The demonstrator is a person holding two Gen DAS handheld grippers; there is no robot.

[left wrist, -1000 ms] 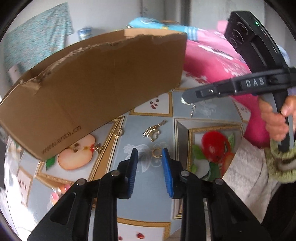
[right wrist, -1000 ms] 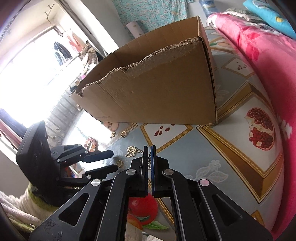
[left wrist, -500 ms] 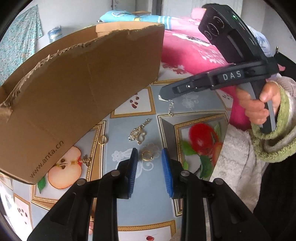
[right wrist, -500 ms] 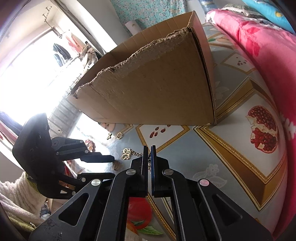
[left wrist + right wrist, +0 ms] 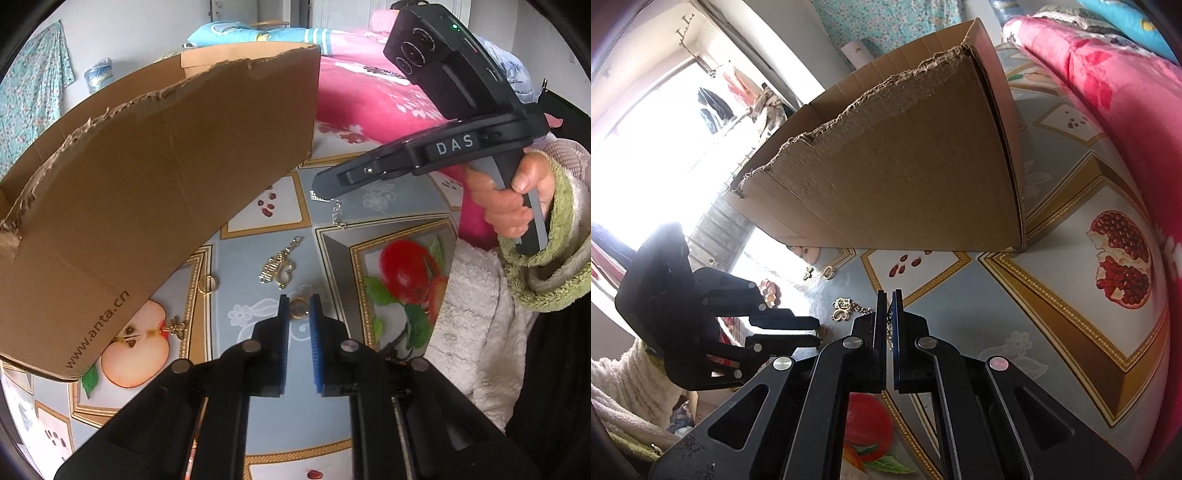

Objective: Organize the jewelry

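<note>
- The cardboard box, plain brown corrugated board with a ragged torn top edge and "www.anta.cn" printed on its near wall, stood on the tablecloth; it serves as the landmark below.
- The tablecloth was a glossy sheet printed with fruit panels in gold borders on grey-blue.
- The right gripper, black plastic marked "DAS", was held by a hand in a green-cuffed sleeve, to the right of the box's near corner. Its jaws were closed on a thin silver chain, which hung straight down from the tips, long axis vertical.
- The left gripper sat in front of the box. Its blue ribbed pads were closing about a small gold ring lying flat on the cloth between them; whether they pressed on it yet could not be told.
- Compared with a second before, the left jaws stood much narrower about the ring, and the view had rolled.
- A gold pendant with a short chain lay just in front of the box, long axis running diagonally toward the box's right corner.
- A second gold ring lay flat beside the box's near wall.
- A small gold charm lay just below that wall, on the printed apple.
</note>
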